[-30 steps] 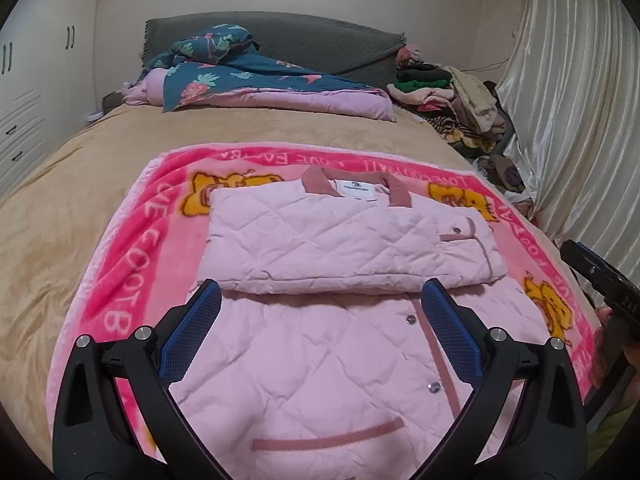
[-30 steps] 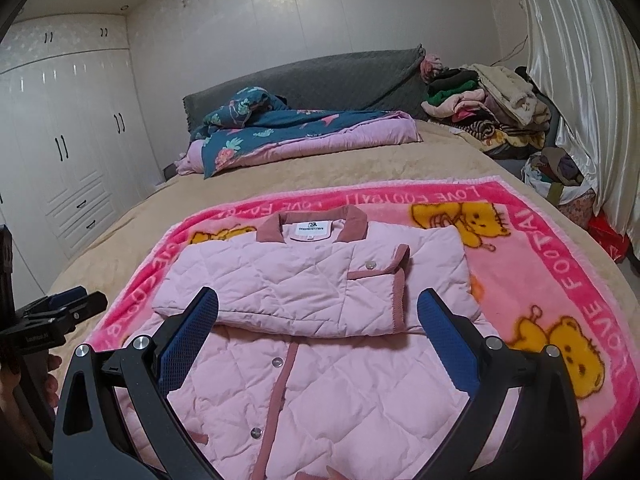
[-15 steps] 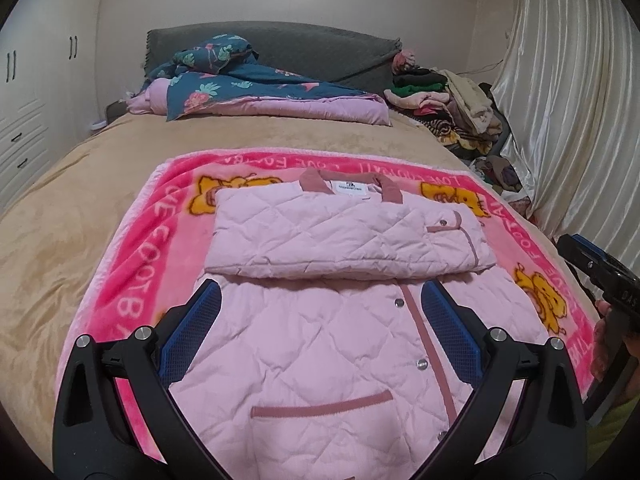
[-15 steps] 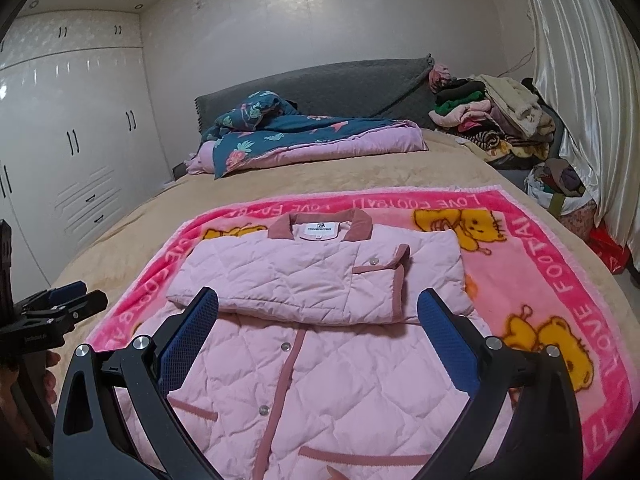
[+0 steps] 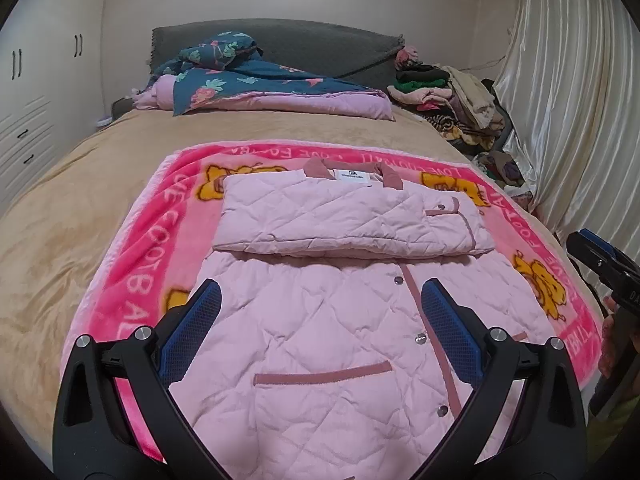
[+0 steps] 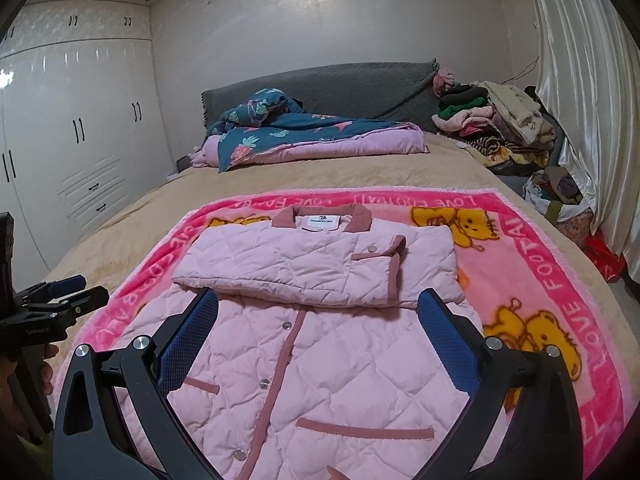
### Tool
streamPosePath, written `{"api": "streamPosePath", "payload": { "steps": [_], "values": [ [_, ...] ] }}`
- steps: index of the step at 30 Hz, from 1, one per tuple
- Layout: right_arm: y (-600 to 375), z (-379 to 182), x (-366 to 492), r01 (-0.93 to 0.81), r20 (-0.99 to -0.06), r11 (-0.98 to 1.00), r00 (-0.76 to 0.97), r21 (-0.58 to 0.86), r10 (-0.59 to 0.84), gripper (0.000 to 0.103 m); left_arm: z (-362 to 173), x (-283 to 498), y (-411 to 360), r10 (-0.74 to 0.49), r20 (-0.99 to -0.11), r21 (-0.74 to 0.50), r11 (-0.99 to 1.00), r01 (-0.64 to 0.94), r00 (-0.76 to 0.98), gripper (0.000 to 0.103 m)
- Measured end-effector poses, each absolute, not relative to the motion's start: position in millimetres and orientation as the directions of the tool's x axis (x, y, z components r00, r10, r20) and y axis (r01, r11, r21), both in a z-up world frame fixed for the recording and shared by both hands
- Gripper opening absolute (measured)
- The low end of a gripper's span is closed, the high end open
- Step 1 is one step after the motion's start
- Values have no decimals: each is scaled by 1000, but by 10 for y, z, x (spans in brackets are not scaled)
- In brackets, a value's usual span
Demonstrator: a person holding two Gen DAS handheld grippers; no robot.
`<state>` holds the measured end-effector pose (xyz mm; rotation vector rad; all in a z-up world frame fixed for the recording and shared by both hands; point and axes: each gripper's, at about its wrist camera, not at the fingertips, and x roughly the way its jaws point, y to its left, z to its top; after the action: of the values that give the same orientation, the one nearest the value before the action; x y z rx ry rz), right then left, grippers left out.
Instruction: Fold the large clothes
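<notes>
below, pink quilted jacket (image 5: 328, 344) beneath each wide-spread, empty hand-held gripper (image 5: 320, 334).

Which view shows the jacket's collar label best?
Right wrist: the label faces the camera, nearer the centre, framed by the dark pink collar of the jacket. In the left wrist view the label is smaller and seen more obliquely.

Quilted matt cloth jacket (image 5: 328, 344); fuzzy fleece blanket (image 5: 152, 248); satin-sheen curtain (image 5: 568, 92); glossy white wardrobe (image 6: 72, 128); matt black plastic left gripper (image 5: 320, 320), textured blue pads (image 5: 448, 332).
</notes>
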<state>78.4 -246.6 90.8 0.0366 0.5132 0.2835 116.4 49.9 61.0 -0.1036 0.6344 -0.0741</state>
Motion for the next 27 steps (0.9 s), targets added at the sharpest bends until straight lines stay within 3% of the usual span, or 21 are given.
{"api": "streamPosePath", "payload": {
  "steps": [27],
  "values": [
    [-2924, 588, 410, -172, -527, 983, 830, 70, 183, 99, 298, 728, 513, -41, -634, -84, 996, -16, 772, 94]
  ]
}}
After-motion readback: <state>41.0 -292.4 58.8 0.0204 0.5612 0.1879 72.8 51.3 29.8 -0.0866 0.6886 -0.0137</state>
